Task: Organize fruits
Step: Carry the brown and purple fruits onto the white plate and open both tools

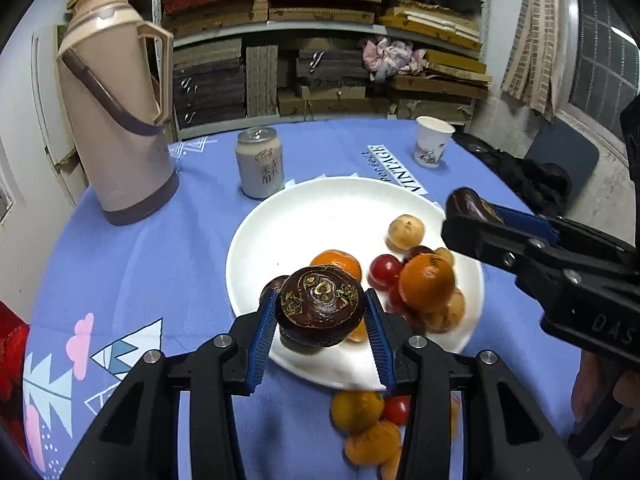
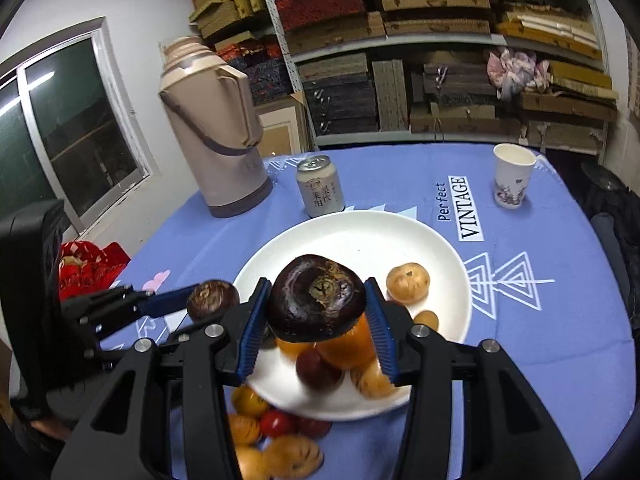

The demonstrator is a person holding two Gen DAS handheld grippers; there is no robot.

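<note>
Left wrist view: left gripper point(image 1: 321, 312) clamps a dark water chestnut point(image 1: 321, 307) between its blue pads, held over the 6 o'clock rim of the white plate point(image 1: 304, 216). On the plate, toward 4 o'clock: oranges point(image 1: 426, 282), red cherry tomatoes point(image 1: 384, 271), a tan fruit point(image 1: 406, 232). More loose fruit point(image 1: 364, 428) on the blue counter point(image 1: 168, 264) below the plate. Right gripper point(image 1: 460, 208) at 3 o'clock, holding a second dark chestnut point(image 1: 466, 202). Thermos point(image 1: 116, 120) at 10 o'clock, can point(image 1: 260, 162) at 12, paper cup point(image 1: 432, 141) at 1.

Right wrist view: right gripper point(image 2: 316, 304) grips its chestnut point(image 2: 316, 298) over the plate point(image 2: 360, 240), above the orange pile point(image 2: 344, 344). Left gripper point(image 2: 200, 300) at 9 o'clock, chestnut point(image 2: 212, 298) pinched. Unplaced fruit point(image 2: 272, 432) at 6 o'clock.
</note>
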